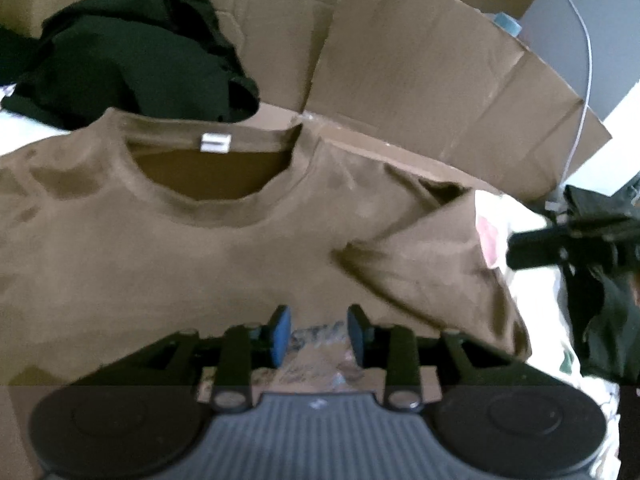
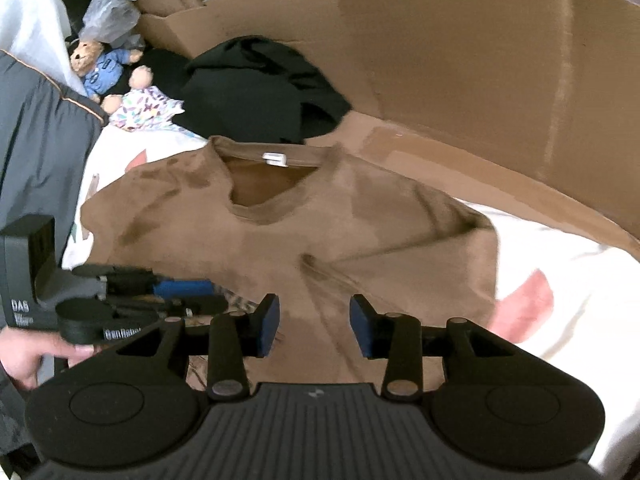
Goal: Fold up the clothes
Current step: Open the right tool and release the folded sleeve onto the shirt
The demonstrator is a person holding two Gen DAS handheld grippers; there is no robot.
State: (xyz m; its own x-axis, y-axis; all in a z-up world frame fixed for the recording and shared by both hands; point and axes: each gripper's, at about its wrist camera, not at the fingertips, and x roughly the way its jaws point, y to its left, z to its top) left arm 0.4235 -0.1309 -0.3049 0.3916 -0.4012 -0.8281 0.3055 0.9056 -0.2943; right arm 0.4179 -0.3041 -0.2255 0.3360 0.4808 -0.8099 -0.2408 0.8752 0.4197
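A brown T-shirt (image 1: 200,248) lies spread flat on the bed, collar and white label away from me. One sleeve (image 1: 432,280) is folded inward over the chest. My left gripper (image 1: 318,336) hovers low over the shirt's printed front; its blue pads stand apart and press on nothing. In the right wrist view the same shirt (image 2: 280,232) fills the middle, and my right gripper (image 2: 315,328) is open just above its lower part, near the folded sleeve (image 2: 420,256). The left gripper (image 2: 204,296) reaches in from the left, held by a person's hand (image 2: 28,356).
A pile of black clothes (image 1: 132,64) lies beyond the collar. Cardboard walls (image 1: 440,80) stand behind and to the right. A teddy bear (image 2: 100,64), a patterned cloth (image 2: 148,110) and a plastic bag (image 2: 108,16) sit at the far left. A white printed sheet (image 2: 560,300) covers the bed.
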